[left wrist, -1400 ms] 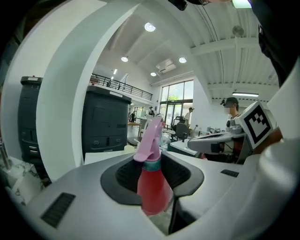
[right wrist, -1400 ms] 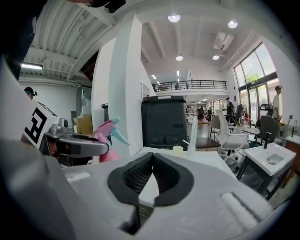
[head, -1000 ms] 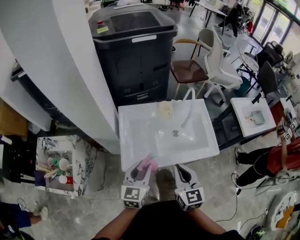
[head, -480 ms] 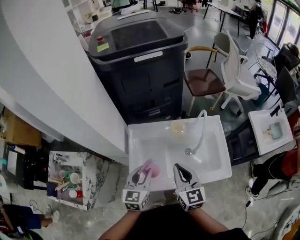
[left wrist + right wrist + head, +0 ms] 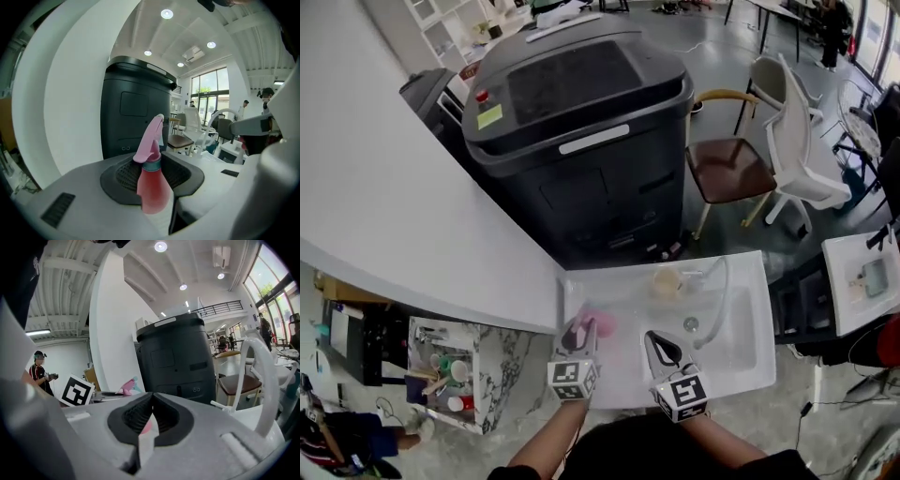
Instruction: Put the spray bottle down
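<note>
With the left tool (image 5: 578, 329) clamped round the upright pink spray bottle (image 5: 152, 183) above the front-left corner of the sink (image 5: 625, 372) and the right tool (image 5: 657, 343) closed on nothing, what seems left is lowering onto that surface, then releasing.

In the head view the left gripper (image 5: 579, 330) covers most of the spray bottle (image 5: 600, 325), and its pink top shows only as a blur. In the left gripper view the dark pads (image 5: 125, 176) hide the bottle's base. A pale object (image 5: 667, 281) in the sink (image 5: 761, 328) is too blurred to name.
</note>
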